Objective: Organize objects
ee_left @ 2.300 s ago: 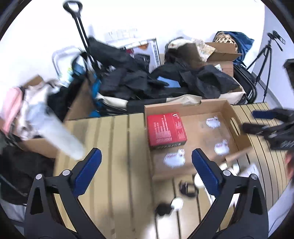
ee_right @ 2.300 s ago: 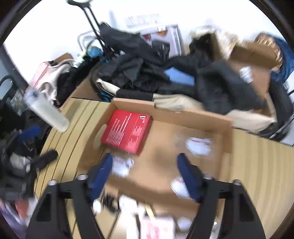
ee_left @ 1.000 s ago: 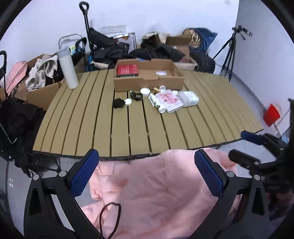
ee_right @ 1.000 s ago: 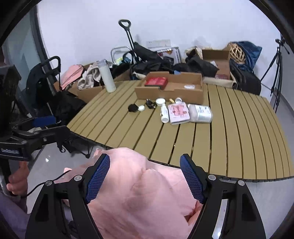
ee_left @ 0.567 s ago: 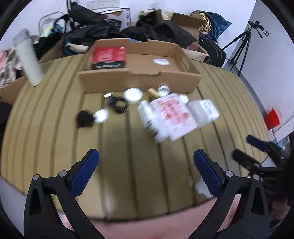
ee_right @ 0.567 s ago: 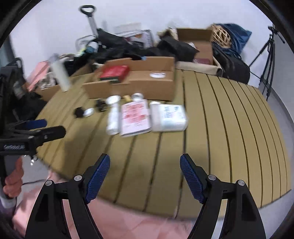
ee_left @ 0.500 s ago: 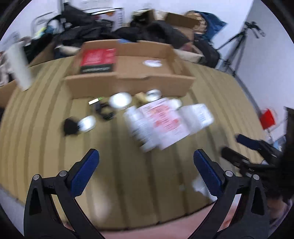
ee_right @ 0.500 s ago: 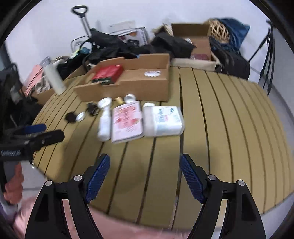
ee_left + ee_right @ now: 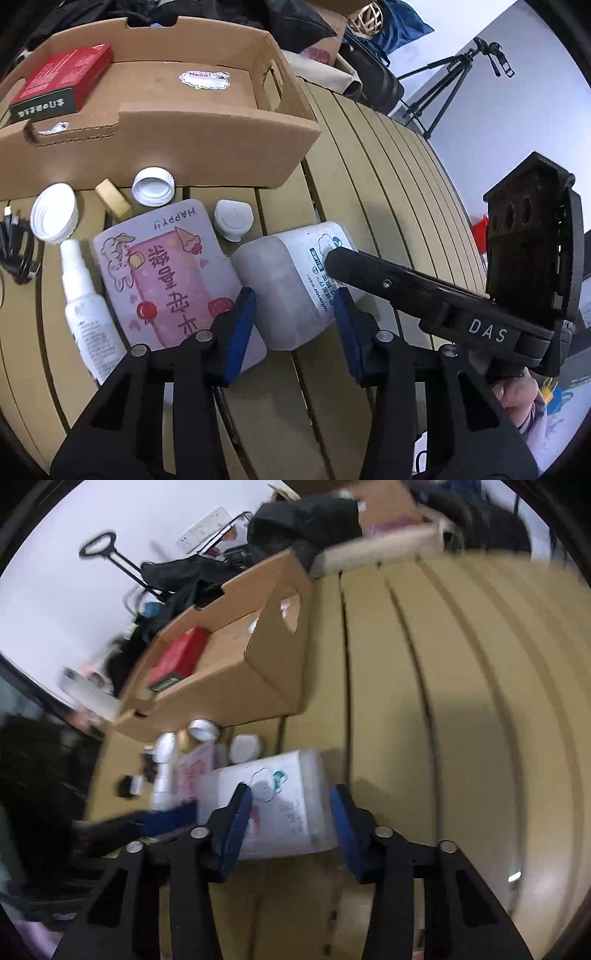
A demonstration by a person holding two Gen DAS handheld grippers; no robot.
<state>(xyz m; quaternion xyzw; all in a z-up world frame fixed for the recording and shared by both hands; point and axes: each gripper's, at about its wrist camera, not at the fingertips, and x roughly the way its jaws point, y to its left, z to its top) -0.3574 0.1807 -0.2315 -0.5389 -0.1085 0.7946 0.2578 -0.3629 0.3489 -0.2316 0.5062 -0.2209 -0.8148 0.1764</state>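
- Both grippers converge on the white plastic pack, which lies flat on the tabletop, just right of the pink card and in front of the cardboard box.
- The left gripper has just been closing its fingers; they stand part-way apart with the pack's near end between them, and I cannot tell whether the pads press on it yet.
- The right gripper has likewise been narrowing; its fingers straddle the pack's near edge, and contact cannot be told there either.
- Risk: the left gripper's left finger overlaps the pink card's corner, so a squeeze could pinch card and pack together or drag the card along.
- Risk: the two grippers crowd the same pack and could knock each other or push it from opposite sides, skewing it.
- Risk: the pack looks soft and slick, so a shallow hold at its end could let it sag or slip on lifting.
- Risk: a shove could send the pack into the small white lid just beyond it.
- The left wrist view alone shows sharply the spray bottle, two white caps, the red box inside the cardboard box, and the right gripper's long finger lying over the pack's label.
- The right wrist view, blurred, alone shows the bare tabletop stretching right and the cardboard box's right end wall with its handle cut-out.
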